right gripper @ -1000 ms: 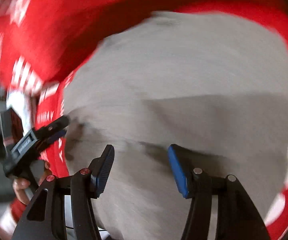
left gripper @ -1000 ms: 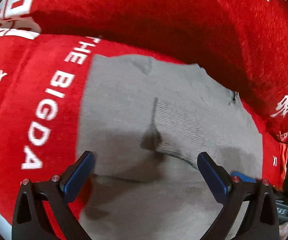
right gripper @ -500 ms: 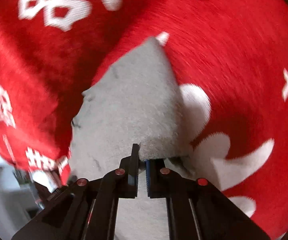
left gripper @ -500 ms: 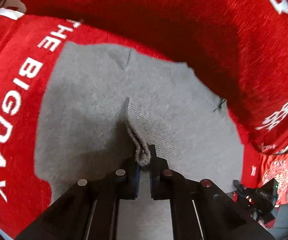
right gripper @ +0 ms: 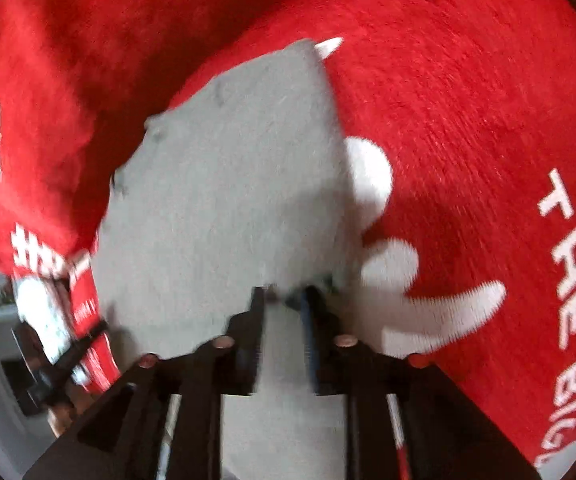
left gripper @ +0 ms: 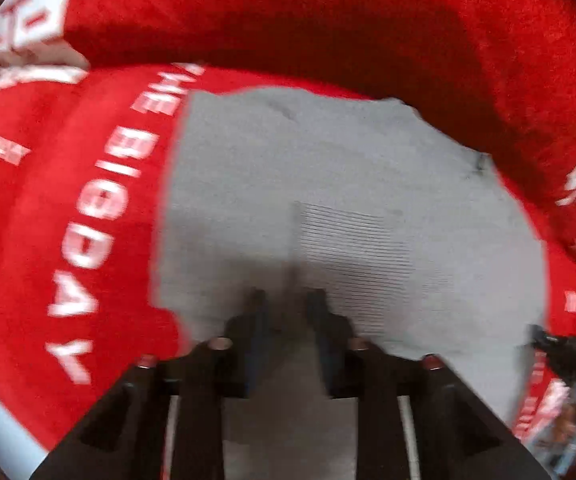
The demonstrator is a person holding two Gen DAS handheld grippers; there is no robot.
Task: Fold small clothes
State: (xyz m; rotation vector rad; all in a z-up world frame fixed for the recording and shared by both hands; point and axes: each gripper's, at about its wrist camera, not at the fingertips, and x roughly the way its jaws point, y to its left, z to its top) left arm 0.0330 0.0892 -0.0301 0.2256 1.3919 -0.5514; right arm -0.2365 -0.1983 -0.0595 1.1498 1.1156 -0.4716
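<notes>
A small grey knitted garment (left gripper: 327, 184) lies flat on a red plush surface (left gripper: 68, 208) with white lettering. It also shows in the right wrist view (right gripper: 224, 184). My left gripper (left gripper: 286, 300) hovers over the garment's near part, its jaws a small gap apart with no cloth between them; the view is blurred. My right gripper (right gripper: 284, 300) sits at the garment's near right corner, its jaws also a small gap apart, with the cloth edge just at the tips.
A red plush cushion or backrest (left gripper: 288, 12) rises behind the garment. The red surface (right gripper: 467, 160) with white print extends to the right. The other gripper (right gripper: 68, 356) and red printed fabric show at the lower left of the right wrist view.
Both grippers were shut on pinched folds of the grey garment half a second ago. Now both jaws have parted slightly and the garment lies flat.
</notes>
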